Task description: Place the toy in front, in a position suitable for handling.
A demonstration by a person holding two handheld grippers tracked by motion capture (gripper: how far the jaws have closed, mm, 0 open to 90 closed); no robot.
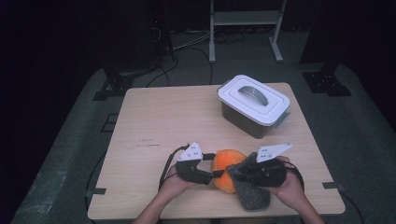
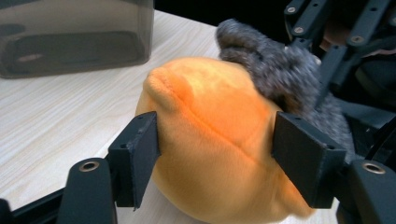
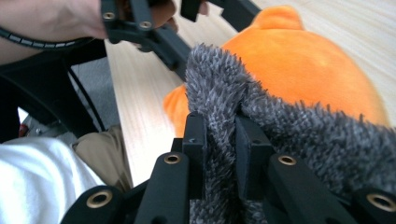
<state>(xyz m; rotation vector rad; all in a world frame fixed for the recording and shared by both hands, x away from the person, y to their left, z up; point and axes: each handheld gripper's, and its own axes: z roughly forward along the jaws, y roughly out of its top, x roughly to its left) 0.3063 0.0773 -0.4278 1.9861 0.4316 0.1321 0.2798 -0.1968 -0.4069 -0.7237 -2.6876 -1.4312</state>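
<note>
Left gripper (image 1: 215, 173): I see its jaws set either side of the orange plush toy (image 1: 227, 169). In the left gripper view the pads (image 2: 144, 154) stand right at the toy's flanks; I cannot tell whether they press on it.
Right gripper (image 1: 235, 176): I read its jaws as clamped on a fold of the grey fuzzy cloth (image 1: 252, 189). In the right gripper view both pads (image 3: 196, 154) pinch the pile between them.
Orange plush toy: it rests on the wooden table (image 1: 154, 130) near the front edge, between my two grippers. Its rounded body (image 2: 215, 140) sits on the tabletop.
Grey fuzzy cloth: it is draped against the toy's right side, touching it. Its lower end hangs toward the table's front edge.
Storage box (image 1: 253, 105): white lid with grey handle, dark translucent body. It stands at the far right of the table, well apart from the toy.
Hands: my left hand (image 1: 175, 184) and right hand (image 1: 292, 182) each hold a gripper body from below.
Cable (image 1: 166, 165): it loops from the left gripper across the tabletop.
</note>
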